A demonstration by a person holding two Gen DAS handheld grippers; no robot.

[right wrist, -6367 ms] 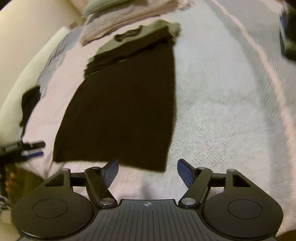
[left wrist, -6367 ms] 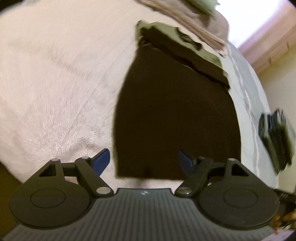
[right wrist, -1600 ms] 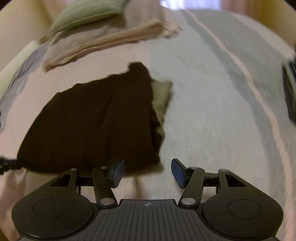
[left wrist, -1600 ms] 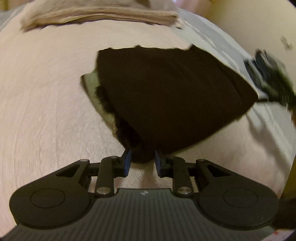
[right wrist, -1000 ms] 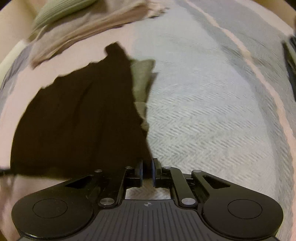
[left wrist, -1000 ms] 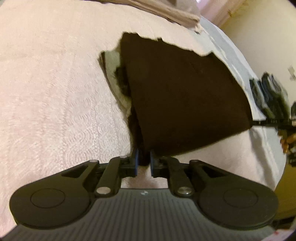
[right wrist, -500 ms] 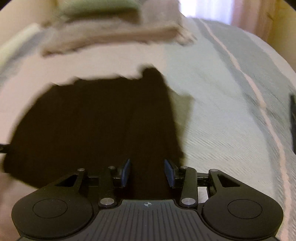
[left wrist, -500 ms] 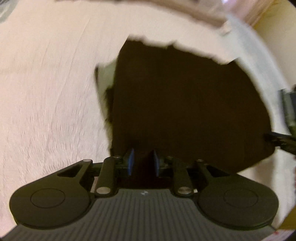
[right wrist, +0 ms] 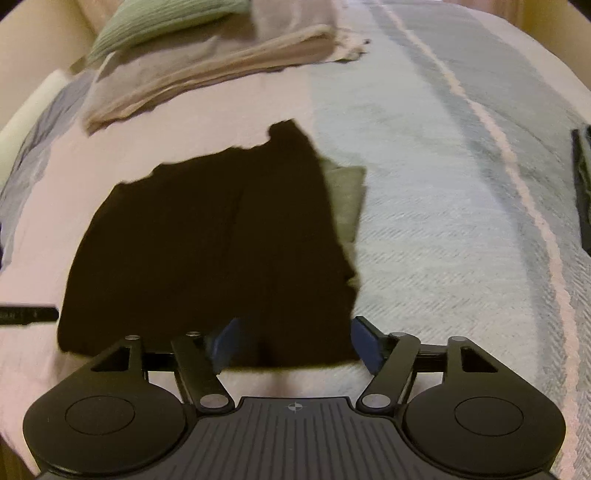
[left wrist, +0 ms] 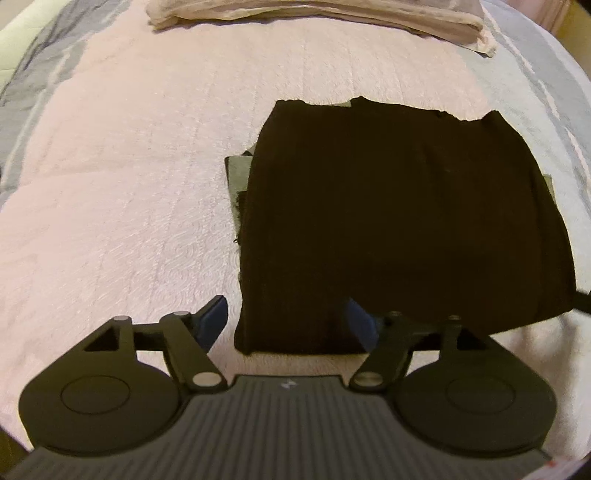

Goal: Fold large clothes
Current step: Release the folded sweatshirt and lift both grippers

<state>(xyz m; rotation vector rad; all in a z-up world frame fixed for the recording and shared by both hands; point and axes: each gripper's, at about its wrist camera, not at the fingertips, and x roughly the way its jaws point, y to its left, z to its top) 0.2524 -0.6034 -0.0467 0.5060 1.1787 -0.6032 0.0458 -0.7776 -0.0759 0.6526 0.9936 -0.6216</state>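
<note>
A dark brown garment (left wrist: 399, 221) lies folded flat on the bed, with olive-green fabric (left wrist: 238, 173) peeking out at its left side. In the right wrist view the same garment (right wrist: 210, 251) shows an olive edge (right wrist: 345, 199) on its right. My left gripper (left wrist: 288, 319) hovers over the garment's near left corner, its jaws opening and the pads clear of the cloth. My right gripper (right wrist: 295, 345) hangs above the near right corner, jaws also opening, gripping nothing.
Folded beige and grey linens (left wrist: 317, 11) are stacked at the far end of the pink bedspread (left wrist: 110, 184). A green folded piece (right wrist: 159, 26) tops that stack. Grey-blue striped cover (right wrist: 461, 184) spreads to the right, with a dark object (right wrist: 583, 184) at the edge.
Both grippers let go of the garment's near corners, their jaws spreading apart, and rose back from the cloth. The dark fabric now lies flat in a folded rectangle.
</note>
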